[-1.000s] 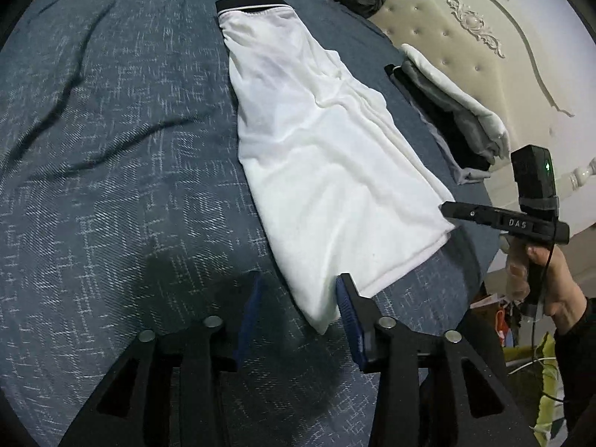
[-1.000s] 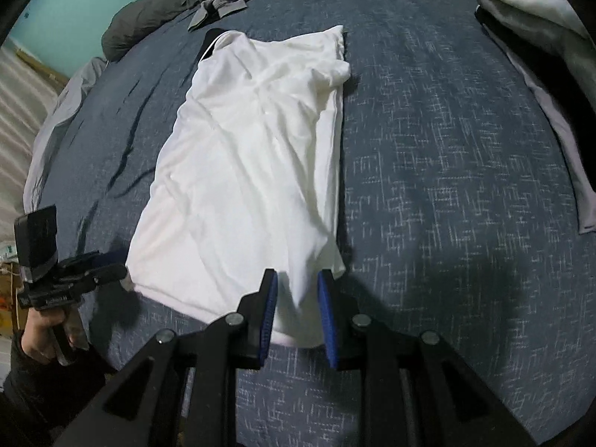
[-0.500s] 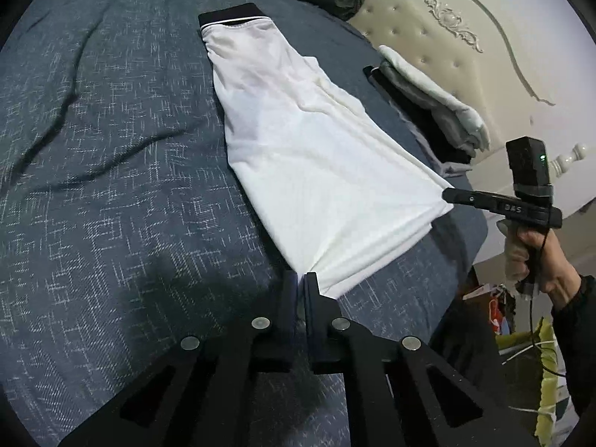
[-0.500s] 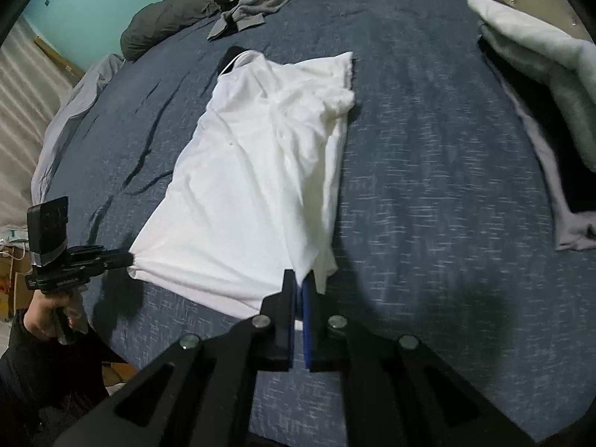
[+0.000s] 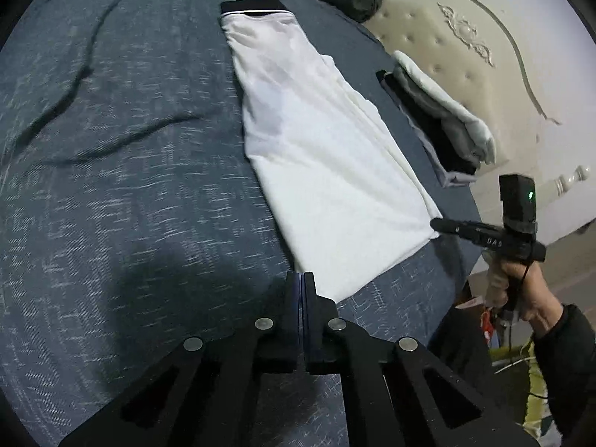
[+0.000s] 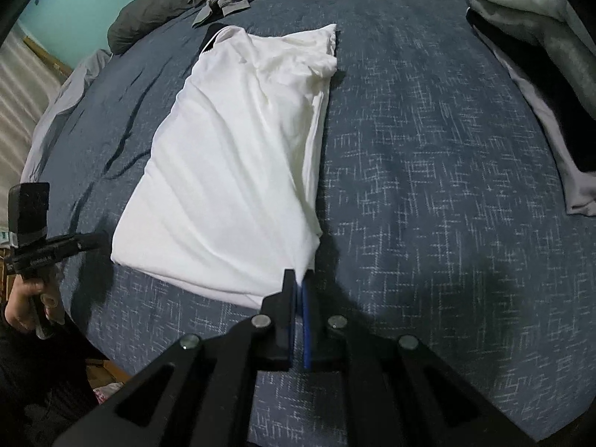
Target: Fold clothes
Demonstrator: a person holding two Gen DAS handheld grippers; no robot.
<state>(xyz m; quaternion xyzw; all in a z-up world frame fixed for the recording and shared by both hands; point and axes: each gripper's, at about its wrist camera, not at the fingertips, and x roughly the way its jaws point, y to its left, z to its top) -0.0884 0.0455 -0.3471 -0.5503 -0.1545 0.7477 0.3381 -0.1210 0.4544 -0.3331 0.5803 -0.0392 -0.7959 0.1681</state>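
Both claws, left claw [image 5: 301, 279] and right claw [image 6: 298, 279], clamped tight on white garment [image 5: 327, 156] corners.

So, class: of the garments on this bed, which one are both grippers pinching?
The white garment spread mid-bed; the left gripper and right gripper clamp its near corners.

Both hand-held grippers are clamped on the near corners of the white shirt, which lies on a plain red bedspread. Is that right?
Not quite: the bedspread is dark blue with a white fleck pattern, not plain red, as both wrist views show. The rest holds: the left hand-held gripper and right hand-held gripper are each shut on a near corner of the white shirt.
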